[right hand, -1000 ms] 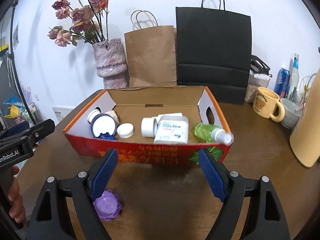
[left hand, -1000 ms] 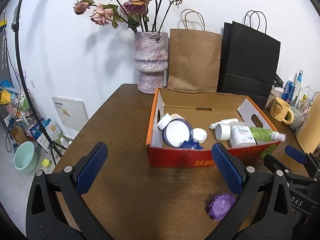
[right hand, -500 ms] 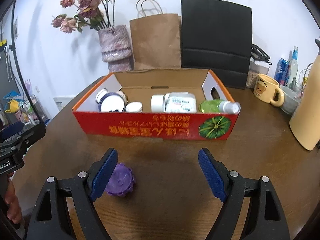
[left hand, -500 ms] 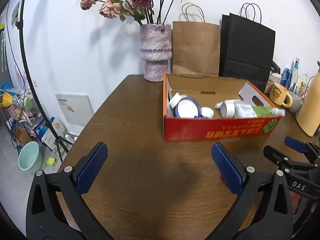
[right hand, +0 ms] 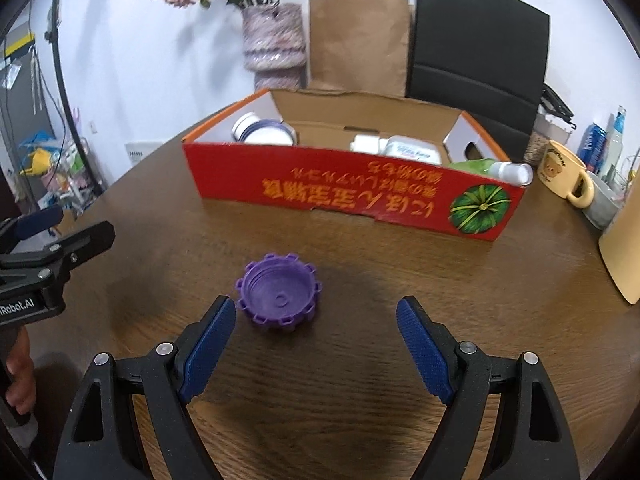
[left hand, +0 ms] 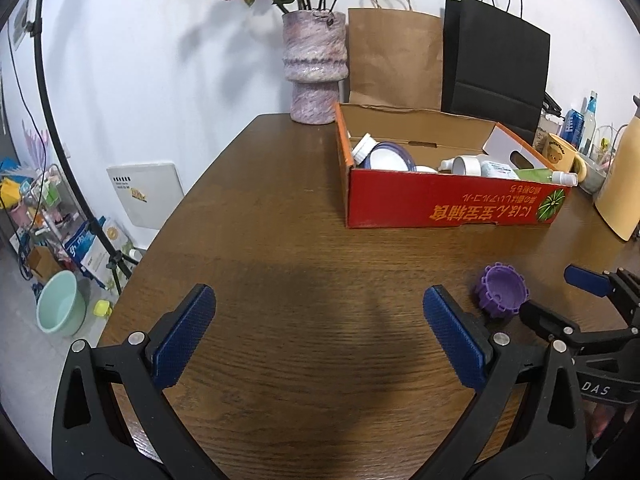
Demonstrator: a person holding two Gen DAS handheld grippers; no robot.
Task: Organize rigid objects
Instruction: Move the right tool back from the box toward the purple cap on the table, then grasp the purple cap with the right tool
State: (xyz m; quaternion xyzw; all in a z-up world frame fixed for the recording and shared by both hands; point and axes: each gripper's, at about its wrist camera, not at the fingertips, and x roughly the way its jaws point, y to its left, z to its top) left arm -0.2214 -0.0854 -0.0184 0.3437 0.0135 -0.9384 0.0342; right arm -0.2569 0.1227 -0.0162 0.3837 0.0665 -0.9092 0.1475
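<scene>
- I see the round brown wooden table [left hand: 280, 240] carrying a red cardboard box [right hand: 352, 192] that holds white jars and bottles.
- My left gripper [left hand: 316, 334] hangs low over bare wood, level, jaws spread wide around nothing.
- My right gripper [right hand: 312, 340] points at the box, jaws wide apart, empty.
- The purple ridged plastic cap [right hand: 279, 292] lies mouth-up on the table, just beside my right gripper's left fingertip; possibly touching, I can't tell.
</scene>
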